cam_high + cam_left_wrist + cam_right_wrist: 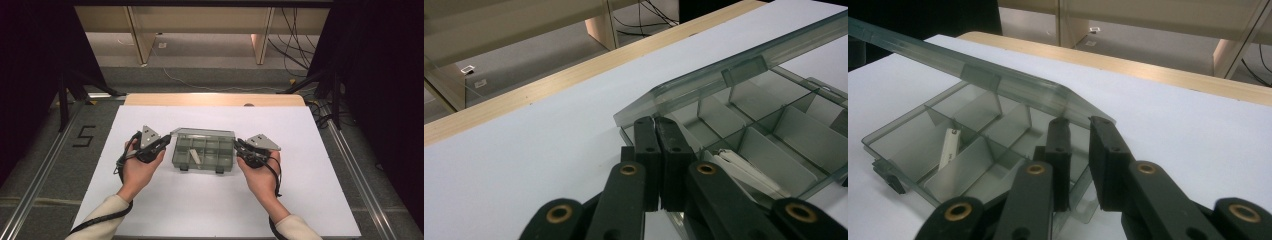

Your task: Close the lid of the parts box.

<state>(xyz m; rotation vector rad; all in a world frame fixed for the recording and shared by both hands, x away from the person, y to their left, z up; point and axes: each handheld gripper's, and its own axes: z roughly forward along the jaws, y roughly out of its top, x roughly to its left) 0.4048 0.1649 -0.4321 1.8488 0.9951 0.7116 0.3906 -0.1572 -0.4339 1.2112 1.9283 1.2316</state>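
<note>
Left gripper [655, 122] sits pinched shut at the box's [204, 155] left end, under the half-raised lid [744, 55]; right gripper [1082, 125] shows a narrow gap, nothing between the jaws, at the right end. Mid-surface [150, 210], the box looks light, thin, slick and brittle: best pinched by a wall or the lid edge.

The one mark I can read is a black numeral 5 [84, 136], set on the grey floor [45, 165] to the left of my table [215, 100], just outside its left edge and roughly level with its far half. Small white tags [468, 69] lie on the floor beyond the table's far edge, but they are too small and blurred for me to read anything on them. The compartment box [203, 152] on the table bears no lettering I can make out.
</note>
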